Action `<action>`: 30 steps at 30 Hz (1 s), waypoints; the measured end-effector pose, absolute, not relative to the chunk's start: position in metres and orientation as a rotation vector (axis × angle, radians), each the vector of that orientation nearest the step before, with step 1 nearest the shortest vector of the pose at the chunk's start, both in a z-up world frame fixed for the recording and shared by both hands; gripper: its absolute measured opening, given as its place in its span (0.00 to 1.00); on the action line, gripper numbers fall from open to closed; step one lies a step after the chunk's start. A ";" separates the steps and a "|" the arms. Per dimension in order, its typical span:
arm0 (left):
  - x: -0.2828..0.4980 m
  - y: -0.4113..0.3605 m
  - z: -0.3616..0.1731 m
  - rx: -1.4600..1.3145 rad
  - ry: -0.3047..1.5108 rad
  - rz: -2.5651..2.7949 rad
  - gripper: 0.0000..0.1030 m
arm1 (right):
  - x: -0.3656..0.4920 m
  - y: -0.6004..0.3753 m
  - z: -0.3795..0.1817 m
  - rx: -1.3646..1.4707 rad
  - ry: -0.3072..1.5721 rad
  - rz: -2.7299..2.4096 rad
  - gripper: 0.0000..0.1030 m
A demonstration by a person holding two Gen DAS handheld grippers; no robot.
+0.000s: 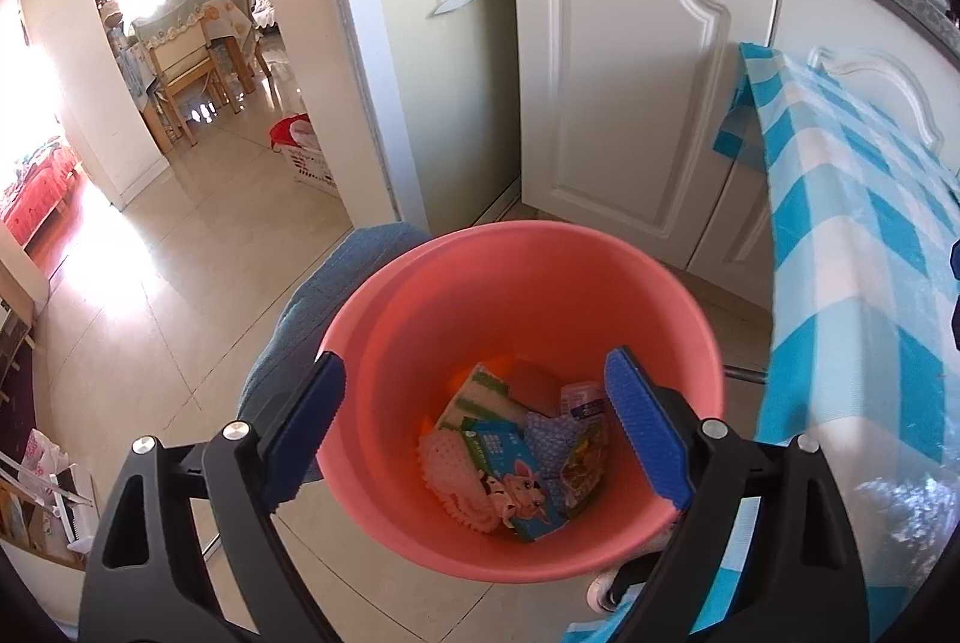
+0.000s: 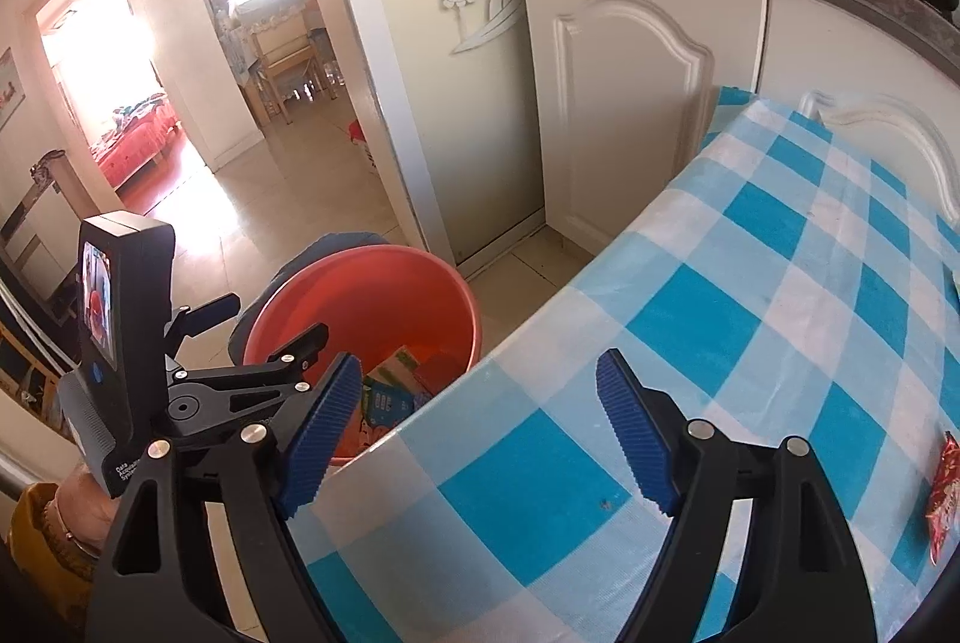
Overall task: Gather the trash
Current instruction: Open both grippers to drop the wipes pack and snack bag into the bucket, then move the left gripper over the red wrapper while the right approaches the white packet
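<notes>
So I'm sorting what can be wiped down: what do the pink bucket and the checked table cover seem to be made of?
The pink bucket looks like moulded plastic with a smooth, matte finish: one even colour, a thin rolled rim. The checked table cover looks like a wipeable plastic or coated cloth: it shows a soft sheen and bends stiffly over the table edge. A fine weave-like texture leaves it open.

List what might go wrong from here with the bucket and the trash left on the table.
1. The red wrapper lies at the far right edge of the checked table, nearly out of the right wrist view; the open right tongs could miss it or nudge it off.
2. The pink bucket stands on the floor close beside the table edge; a swinging arm might tip it.
3. The open left tongs hover over the bucket and could clip its rim.
</notes>
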State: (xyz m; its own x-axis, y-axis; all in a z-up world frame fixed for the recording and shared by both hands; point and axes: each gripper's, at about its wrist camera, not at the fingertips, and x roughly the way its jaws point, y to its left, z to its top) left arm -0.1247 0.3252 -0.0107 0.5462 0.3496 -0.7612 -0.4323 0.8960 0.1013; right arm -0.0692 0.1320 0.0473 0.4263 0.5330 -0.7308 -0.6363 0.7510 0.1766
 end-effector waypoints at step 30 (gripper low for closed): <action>-0.108 0.186 0.040 0.018 0.822 0.171 0.87 | -0.079 -0.070 0.068 0.172 0.775 0.401 0.83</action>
State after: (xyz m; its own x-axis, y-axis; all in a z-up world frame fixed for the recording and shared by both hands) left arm -0.1083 0.1859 0.0397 0.6676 0.1581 -0.7276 -0.1444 0.9861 0.0818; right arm -0.0786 -0.0703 0.0679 0.6436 0.4126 -0.6446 -0.2878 0.9109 0.2957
